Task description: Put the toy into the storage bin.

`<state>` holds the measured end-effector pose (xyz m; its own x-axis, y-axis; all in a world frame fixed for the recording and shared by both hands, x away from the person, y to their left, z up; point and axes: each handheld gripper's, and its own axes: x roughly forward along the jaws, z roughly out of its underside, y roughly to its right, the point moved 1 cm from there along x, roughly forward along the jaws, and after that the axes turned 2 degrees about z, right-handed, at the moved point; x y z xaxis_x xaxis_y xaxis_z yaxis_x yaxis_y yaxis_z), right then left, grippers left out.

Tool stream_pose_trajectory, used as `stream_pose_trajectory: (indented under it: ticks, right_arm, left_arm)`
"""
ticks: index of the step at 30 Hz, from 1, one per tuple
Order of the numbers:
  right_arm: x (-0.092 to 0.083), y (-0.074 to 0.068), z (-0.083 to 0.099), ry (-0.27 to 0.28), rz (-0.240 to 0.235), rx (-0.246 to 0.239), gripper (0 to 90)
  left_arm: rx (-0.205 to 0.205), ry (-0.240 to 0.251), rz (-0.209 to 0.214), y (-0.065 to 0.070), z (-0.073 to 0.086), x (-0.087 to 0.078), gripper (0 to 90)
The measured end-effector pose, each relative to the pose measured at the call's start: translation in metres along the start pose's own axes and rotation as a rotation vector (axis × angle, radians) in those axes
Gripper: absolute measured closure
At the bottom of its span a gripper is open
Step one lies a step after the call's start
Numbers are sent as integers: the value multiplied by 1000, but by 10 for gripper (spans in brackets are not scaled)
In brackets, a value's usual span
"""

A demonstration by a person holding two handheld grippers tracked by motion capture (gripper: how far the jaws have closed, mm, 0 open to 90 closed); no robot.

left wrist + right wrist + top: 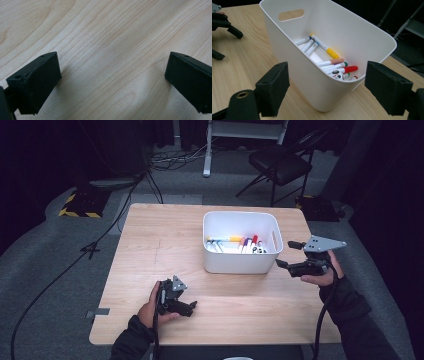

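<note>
Right gripper (290, 254) spread wide, empty, just beside white bin (239, 261) holding markers (329, 58), bin's corner between jaws. Left gripper (112, 82) likewise gaping over bare wooden table (150, 250), well apart. Nothing blocking.

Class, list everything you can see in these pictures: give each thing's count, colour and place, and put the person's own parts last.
Table: one, light wood, centre of the high view.
Bin: one, white, with handle slots, on the table right of centre.
Markers: several, exact count unclear, white barrels with yellow, blue, green, red and peach caps, lying on the bin's floor.
Chair: one, black, folding, on the floor beyond the table.
Cables: several, black, on the grey floor at left.
Left gripper: one, black, low over the table's near edge, jaws open.
Right gripper: one, black, at the bin's right side, jaws open.
Hands: two, one holding each gripper.
</note>
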<state>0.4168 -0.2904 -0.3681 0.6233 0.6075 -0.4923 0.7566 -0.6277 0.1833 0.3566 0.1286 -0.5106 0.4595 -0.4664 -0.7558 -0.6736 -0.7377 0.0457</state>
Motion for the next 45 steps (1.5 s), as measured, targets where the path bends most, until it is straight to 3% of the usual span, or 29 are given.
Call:
stream_pose_trajectory:
  ticks: [15, 20, 29, 34, 45]
  right_arm:
    - [2, -16, 37, -57, 3, -33, 201]
    - [1, -18, 48, -50, -31, -8, 194]
    - [2, -22, 69, -87, -34, -14, 189]
    - [2, -24, 83, -94, -49, 27, 187]
    - [-3, -26, 114, -165, -43, 49, 186]
  left_arm:
    - [0, 0, 0, 0, 0, 0, 5]
    - [0, 0, 0, 0, 0, 0, 5]
    - [0, 0, 0, 0, 0, 0, 5]
    - [0, 0, 0, 0, 0, 0, 4]
    - [0, 0, 0, 0, 0, 0, 5]
